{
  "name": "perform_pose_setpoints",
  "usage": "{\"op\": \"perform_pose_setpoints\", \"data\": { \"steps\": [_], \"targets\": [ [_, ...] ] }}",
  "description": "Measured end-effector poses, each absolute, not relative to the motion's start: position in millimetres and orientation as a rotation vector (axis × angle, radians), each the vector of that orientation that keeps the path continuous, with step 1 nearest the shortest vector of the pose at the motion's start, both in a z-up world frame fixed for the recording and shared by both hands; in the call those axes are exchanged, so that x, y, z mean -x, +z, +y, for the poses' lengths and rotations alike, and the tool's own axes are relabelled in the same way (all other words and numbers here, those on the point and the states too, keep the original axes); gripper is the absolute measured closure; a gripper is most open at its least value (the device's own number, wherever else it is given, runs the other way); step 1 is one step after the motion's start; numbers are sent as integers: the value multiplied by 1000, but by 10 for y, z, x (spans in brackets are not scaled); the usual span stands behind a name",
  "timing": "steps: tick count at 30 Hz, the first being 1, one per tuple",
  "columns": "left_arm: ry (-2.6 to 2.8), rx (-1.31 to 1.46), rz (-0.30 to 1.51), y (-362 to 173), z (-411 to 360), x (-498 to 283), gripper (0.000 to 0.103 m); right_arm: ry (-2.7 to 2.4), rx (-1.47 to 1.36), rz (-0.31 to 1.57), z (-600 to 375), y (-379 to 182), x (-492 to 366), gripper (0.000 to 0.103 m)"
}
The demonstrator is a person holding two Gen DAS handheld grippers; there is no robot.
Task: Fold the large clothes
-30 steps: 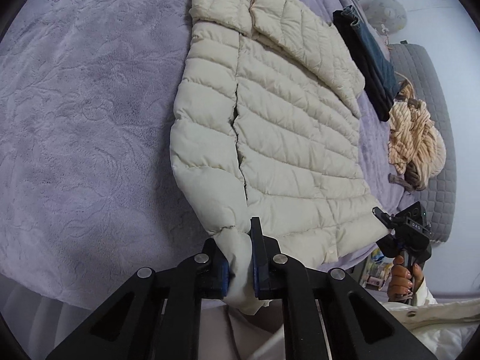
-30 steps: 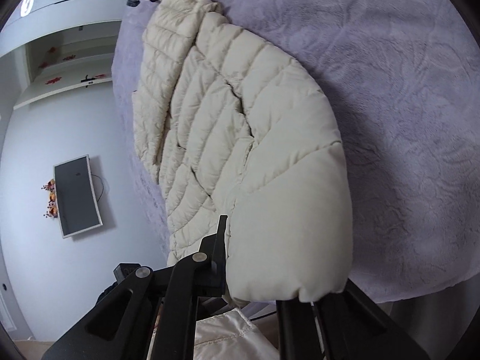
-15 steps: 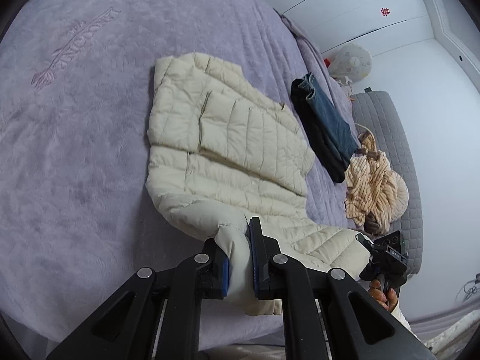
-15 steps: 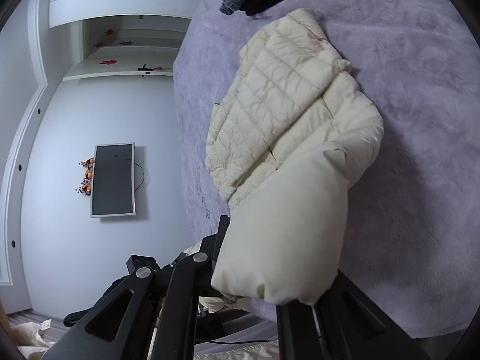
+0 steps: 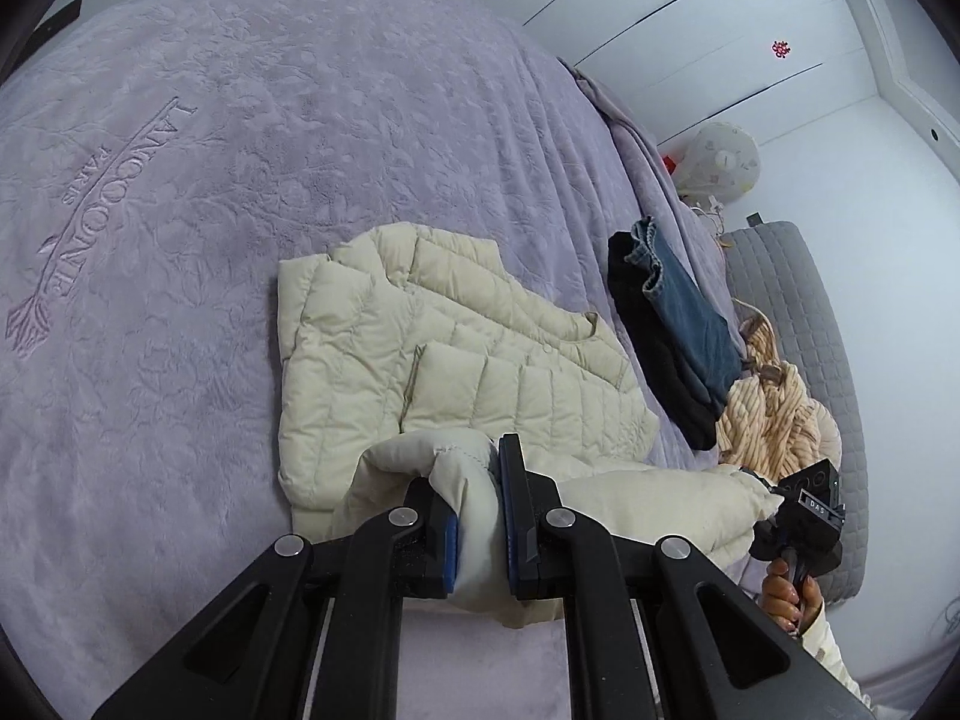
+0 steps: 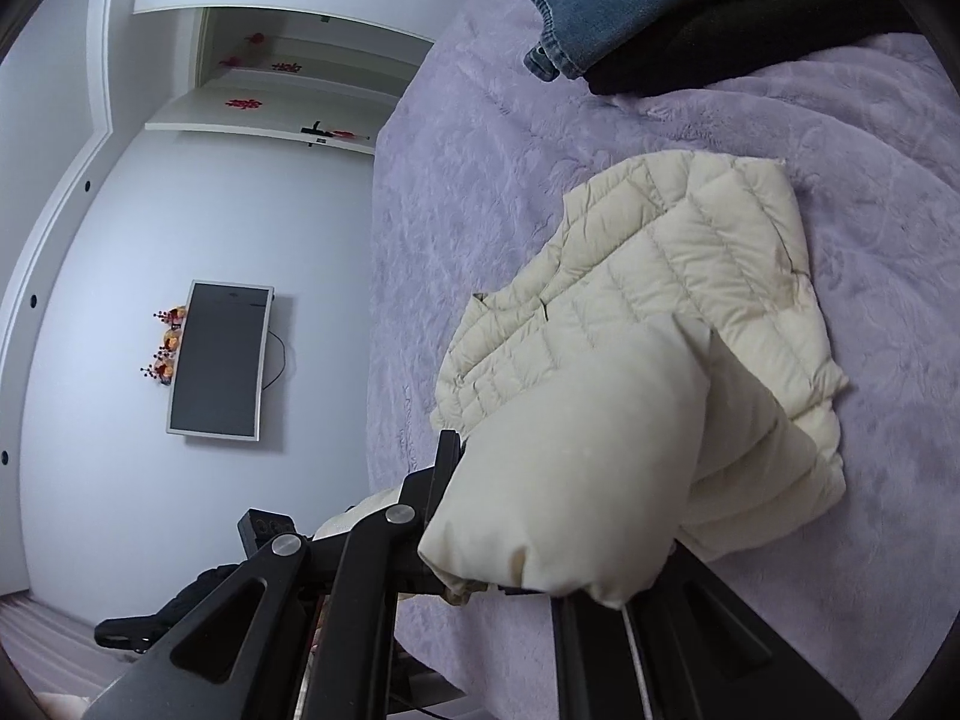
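Left tool (image 5: 480, 516): lower centre of its frame, pointing up the bed, both blue-padded fingers (image 5: 449, 546) clamped on a bunched hem edge of the jacket (image 5: 456, 360). Right tool (image 6: 492, 570): lower centre of its own frame, its left finger (image 6: 444, 480) visible against the fabric, the other covered by a puffed fold of the jacket (image 6: 660, 324); fabric sits between the fingers, so it is gripping the hem, though the contact itself is hidden. In the left view the right tool (image 5: 801, 516) also appears at lower right, held from below by the right hand (image 5: 786, 597), with the lifted hem stretched between the two tools. Jacket: cream quilted, upper part lying flat on the bed (image 5: 240, 150) at frame centre, lower hem raised off the surface and carried over toward the collar end. Bed: covered in a lilac embossed blanket. Left view only: stitched lettering (image 5: 90, 192) on the blanket at left; jeans (image 5: 684, 306) lying on a dark garment (image 5: 648, 348) right of the jacket; a striped tan garment (image 5: 768, 414) below them; a grey quilted pad (image 5: 804, 312) at the right edge; a round fan (image 5: 723, 159) against the wall. Right view only: a wall-mounted screen (image 6: 219, 360) at left, shelving (image 6: 270, 114) at upper left; the jeans (image 6: 630, 6) and dark garment (image 6: 750, 42) fill the upper right.
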State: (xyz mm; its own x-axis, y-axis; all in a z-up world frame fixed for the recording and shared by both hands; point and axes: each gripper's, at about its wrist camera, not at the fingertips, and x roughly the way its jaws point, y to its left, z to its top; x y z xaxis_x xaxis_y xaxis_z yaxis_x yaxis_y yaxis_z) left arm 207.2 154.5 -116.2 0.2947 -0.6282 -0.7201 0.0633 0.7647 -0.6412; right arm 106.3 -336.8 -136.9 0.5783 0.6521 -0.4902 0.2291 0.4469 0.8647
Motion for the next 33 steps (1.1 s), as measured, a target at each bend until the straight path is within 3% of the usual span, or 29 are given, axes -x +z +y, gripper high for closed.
{"op": "perform_pose_setpoints", "data": {
  "steps": [17, 24, 25, 26, 27, 28, 29, 31, 33],
  "targets": [
    [-376, 369, 1272, -2038, 1113, -2927, 90, 177, -1129, 1047, -3552, -2406, -2075, 93],
    [-329, 262, 1257, -1832, 1036, -2912, 89, 157, -1071, 1040, -3505, -2295, -2164, 92],
    [-329, 236, 1240, -1774, 1022, -2883, 86, 157, -1058, 1039, -3502, -2258, -2169, 91],
    [-327, 209, 1223, -1719, 1013, -2862, 73, 154, -1048, 1040, -3500, -2223, -2169, 90],
    [-318, 181, 1197, -1660, 1008, -2828, 46, 153, -1041, 1041, -3498, -2197, -2166, 88],
    [-294, 150, 1162, -1592, 1013, -2788, 30, 153, -1037, 1040, -3501, -2176, -2160, 80],
    [-266, 122, 1123, -1525, 1017, -2745, 13, 153, -1033, 1036, -3507, -2155, -2148, 63],
    [-257, 104, 1090, -1450, 1036, -2695, 12, 147, -1029, 1023, -3525, -2113, -2118, 39],
    [-223, 91, 1088, -1430, 1061, -2677, 12, 139, -1026, 1015, -3541, -2071, -2096, 39]
  ]
}}
